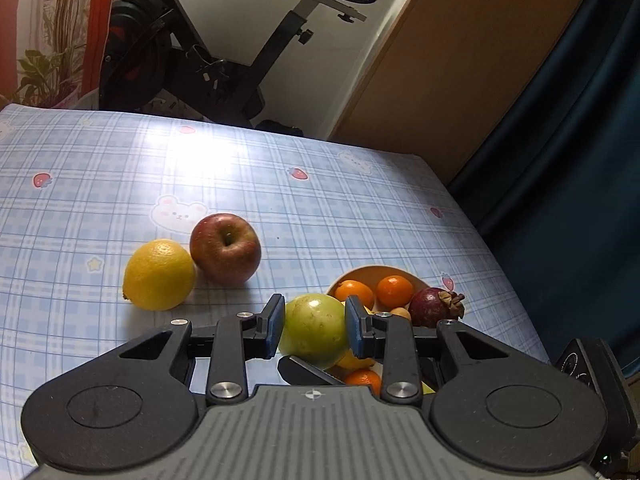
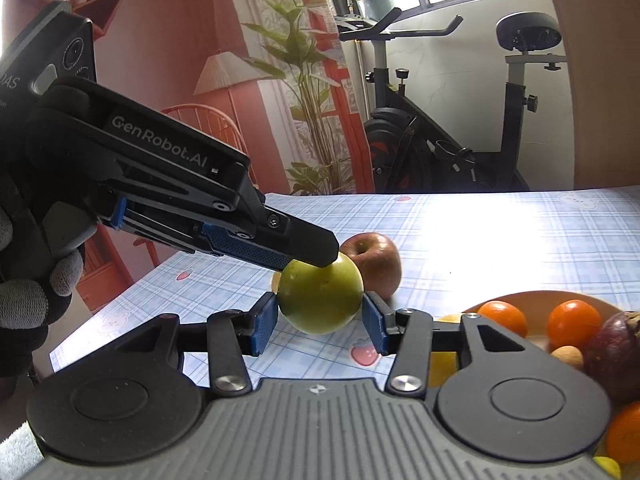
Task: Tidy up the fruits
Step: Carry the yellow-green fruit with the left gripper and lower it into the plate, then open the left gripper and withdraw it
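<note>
Left wrist view: left tongs [image 1: 314, 326] clench the green fruit [image 1: 314, 330] raised over the tabletop [image 1: 360, 208]. Right tongs [image 2: 320, 316] flank the same fruit; pad contact probably, not certain. Lemon [image 1: 159, 275] and red apple [image 1: 225, 248] touch just left; the bowl [image 1: 376, 270] of oranges with a mangosteen [image 1: 434, 307] crowds the right. Far tabletop open to its edge; an exercise bike [image 1: 224, 52] beyond.

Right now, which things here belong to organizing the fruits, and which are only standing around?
Belong to the job:
- green fruit, held between both tools
- red apple and lemon, on the table
- bowl with oranges and a purple fruit
- left tool, right tool

Just standing around:
- exercise bike
- plant
- blue curtain
</note>
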